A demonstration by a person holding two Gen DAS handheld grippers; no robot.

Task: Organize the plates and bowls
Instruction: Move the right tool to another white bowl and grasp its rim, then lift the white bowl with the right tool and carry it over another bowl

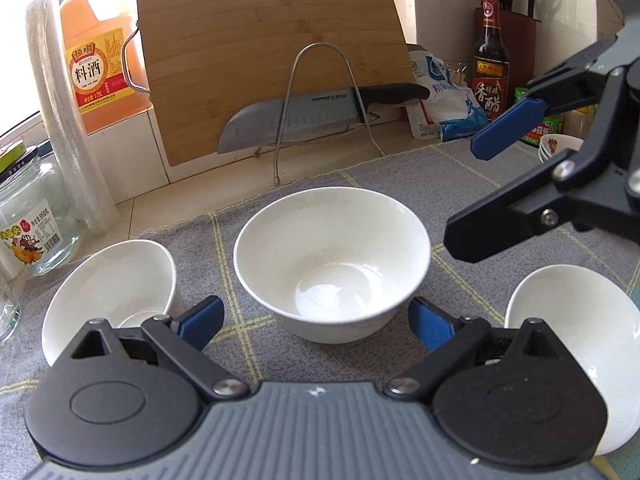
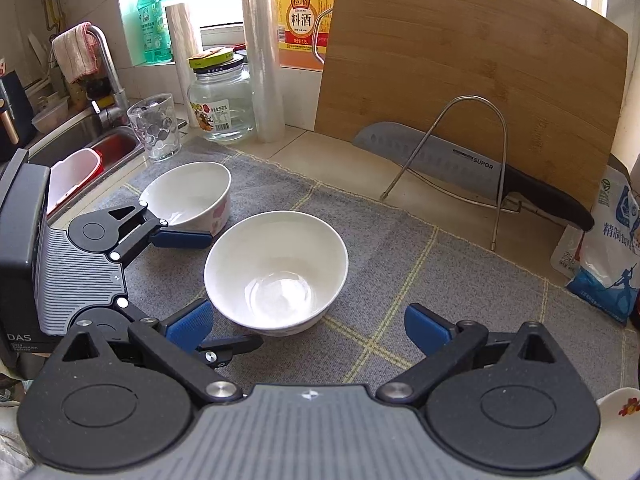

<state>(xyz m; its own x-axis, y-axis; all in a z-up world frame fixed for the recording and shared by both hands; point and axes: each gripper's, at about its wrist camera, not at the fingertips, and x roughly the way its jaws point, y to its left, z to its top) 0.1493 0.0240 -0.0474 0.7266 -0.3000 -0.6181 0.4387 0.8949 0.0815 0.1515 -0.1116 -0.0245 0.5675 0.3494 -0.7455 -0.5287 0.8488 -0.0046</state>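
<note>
Bowls sit apart on the gray mat, the middle bowl point(image 1: 332, 264) just ahead of the wide-open, empty left gripper point(image 1: 316, 320) and right gripper point(image 2: 308, 320), so next comes grabbing its rim, I think.

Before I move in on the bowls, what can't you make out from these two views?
- Right bowl, left wrist view: near side hidden behind the left gripper.
- Left bowl: bottom hidden by the same gripper.
- Patterned bowls: mostly behind the right gripper.
- Any plates: none seen.
</note>
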